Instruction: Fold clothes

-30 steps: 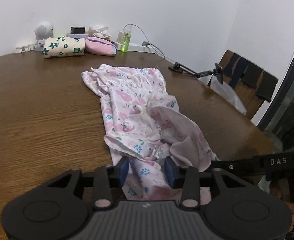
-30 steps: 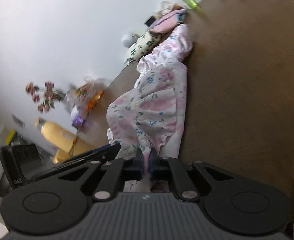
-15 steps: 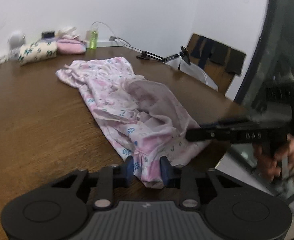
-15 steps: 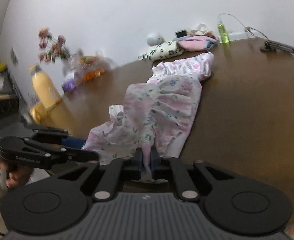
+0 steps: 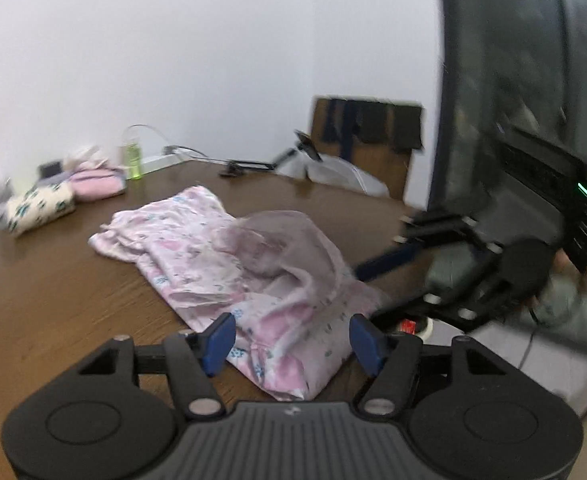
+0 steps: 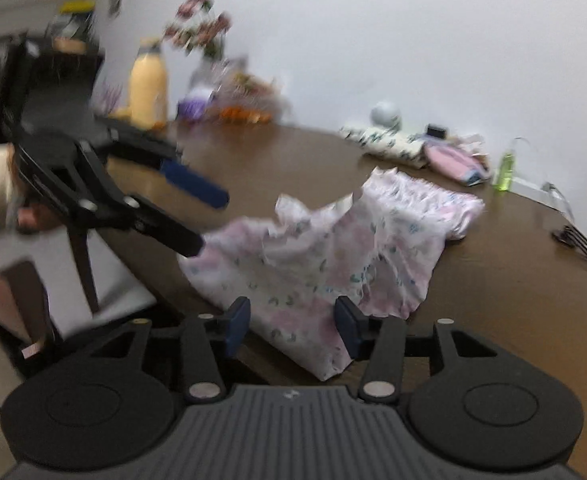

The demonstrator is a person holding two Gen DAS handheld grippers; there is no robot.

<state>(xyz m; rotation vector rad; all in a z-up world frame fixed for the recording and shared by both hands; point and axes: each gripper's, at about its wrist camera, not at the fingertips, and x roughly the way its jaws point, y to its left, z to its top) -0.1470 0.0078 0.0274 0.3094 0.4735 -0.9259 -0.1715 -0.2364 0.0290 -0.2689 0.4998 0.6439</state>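
CHANGE: left claw (image 5: 291, 340) and right claw (image 6: 291, 326), clamped on pink garment (image 5: 229, 256) a second ago, now opening, pads clear | MEANING: hem lies released at surface (image 5: 53, 280) edge, fold laid.

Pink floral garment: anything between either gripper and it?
Nothing visible. The pink floral garment lies on the table right ahead of the left gripper and right gripper; both jaws are opening, with no pad pressing cloth.

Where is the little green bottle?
The green bottle stands at the far edge of the brown table, by the white wall, just right of the folded pink cloth in the left wrist view.
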